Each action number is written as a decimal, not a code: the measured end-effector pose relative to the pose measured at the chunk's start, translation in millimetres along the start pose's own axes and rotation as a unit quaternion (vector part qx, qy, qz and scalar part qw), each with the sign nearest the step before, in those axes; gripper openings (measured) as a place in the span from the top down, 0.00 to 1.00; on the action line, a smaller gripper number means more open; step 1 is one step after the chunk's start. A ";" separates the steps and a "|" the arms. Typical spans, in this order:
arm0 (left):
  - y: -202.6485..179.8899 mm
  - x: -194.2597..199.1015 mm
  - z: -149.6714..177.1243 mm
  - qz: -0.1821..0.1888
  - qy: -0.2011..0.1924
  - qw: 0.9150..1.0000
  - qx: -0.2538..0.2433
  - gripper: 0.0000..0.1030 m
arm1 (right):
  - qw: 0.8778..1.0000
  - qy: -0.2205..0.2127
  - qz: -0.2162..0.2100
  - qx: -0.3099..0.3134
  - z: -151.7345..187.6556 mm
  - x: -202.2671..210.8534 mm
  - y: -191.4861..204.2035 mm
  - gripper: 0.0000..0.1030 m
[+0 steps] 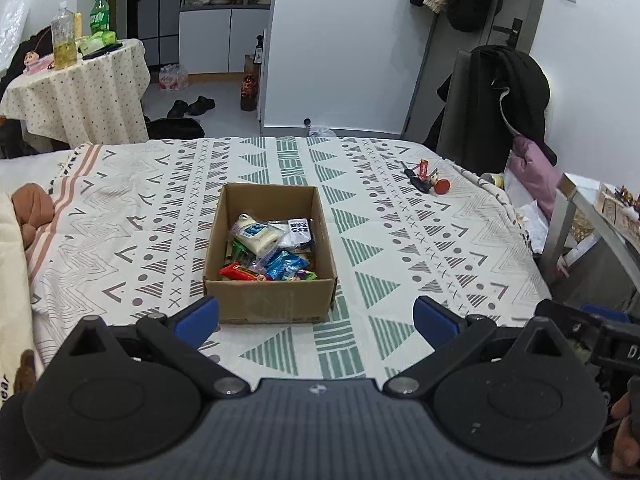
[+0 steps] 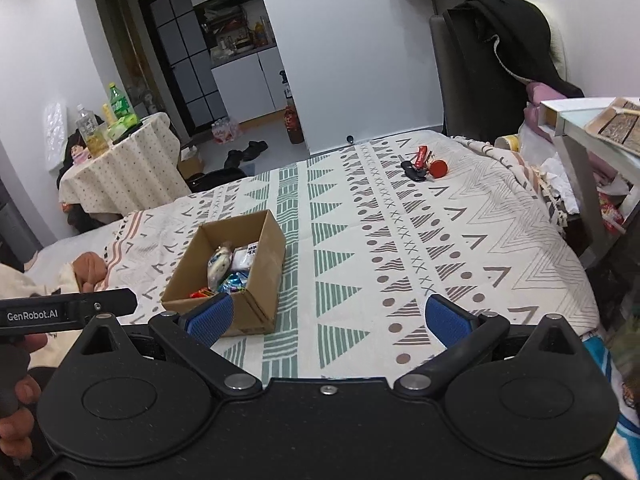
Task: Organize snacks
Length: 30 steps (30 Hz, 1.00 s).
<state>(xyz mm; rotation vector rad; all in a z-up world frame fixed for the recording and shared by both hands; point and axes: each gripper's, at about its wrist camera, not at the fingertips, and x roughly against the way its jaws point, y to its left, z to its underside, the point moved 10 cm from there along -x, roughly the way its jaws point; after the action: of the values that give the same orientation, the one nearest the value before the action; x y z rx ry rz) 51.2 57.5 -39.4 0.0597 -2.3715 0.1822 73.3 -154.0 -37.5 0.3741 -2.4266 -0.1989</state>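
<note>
Box: open brown cardboard box (image 1: pixel 270 256) sits on the patterned bedspread (image 1: pixel 400 240), just ahead of the left gripper and ahead-left of the right one.
Snacks: mixed packets lie loose inside the box — a pale cream pouch with blue print (image 1: pixel 256 234), a red wrapper (image 1: pixel 240 272), a shiny blue foil packet (image 1: pixel 286 265) and a white-and-black packet (image 1: pixel 300 229). None shows on the bedspread outside the box.
Left gripper (image 1: pixel 316 318): blue-padded fingers spread wide, nothing between them, hovering low just short of the box's near wall.
Right gripper (image 2: pixel 326 318): also wide apart and empty; its left pad overlaps the box's near corner in its own view, though contact cannot be told.
Clutter: a bunch of keys with red tags (image 2: pixel 422 168) lies well apart near the far right of the bed; leave it alone.
Step in hand: judged as the approach to a first pick, or else a final check with everything boxed; the pictures do not settle which.
Doing it well: come down over the rim rather than pushing the wall, since the light box will likely slide. Take the topmost pouch first, pinching an edge seam so the slippery foil does not squirt out.
Risk: dragging neighbouring packets up with the one gripped.
</note>
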 end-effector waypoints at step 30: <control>10.6 24.9 15.6 -0.005 -0.003 1.000 -0.017 0.00 | 0.999 0.012 -0.019 0.036 15.2 15.0 20.0 0.00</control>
<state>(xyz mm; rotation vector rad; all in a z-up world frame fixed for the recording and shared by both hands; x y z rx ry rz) 21.5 65.9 -34.5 0.0560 -2.3787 0.1363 48.2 -139.1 -35.5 0.4514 -2.4097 -0.1239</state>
